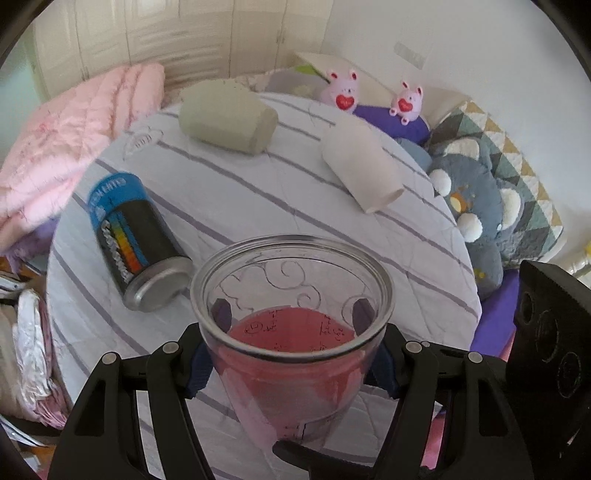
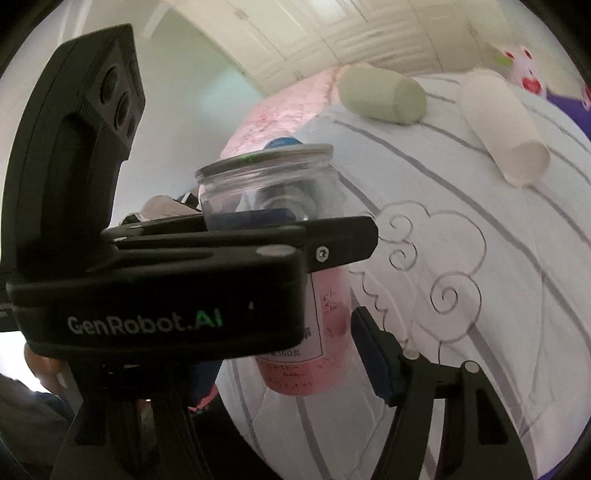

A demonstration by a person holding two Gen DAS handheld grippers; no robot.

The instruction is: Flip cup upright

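Striped bed (image 1: pixel 258 206): can (image 1: pixel 133 240), green cup (image 1: pixel 229 116), white cup (image 1: pixel 364 166) lie sideways. Left gripper (image 1: pixel 291 314) clamps upright glass (image 1: pixel 291 332). Right gripper (image 2: pixel 295 365) spread apart.

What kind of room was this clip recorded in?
Most likely a bedroom: the cups lie on a white quilt with grey stripes, a folded pink padded blanket sits beside it, two pink plush toys holding red hearts sit by the pillows, and cream panelled wardrobe doors stand behind.
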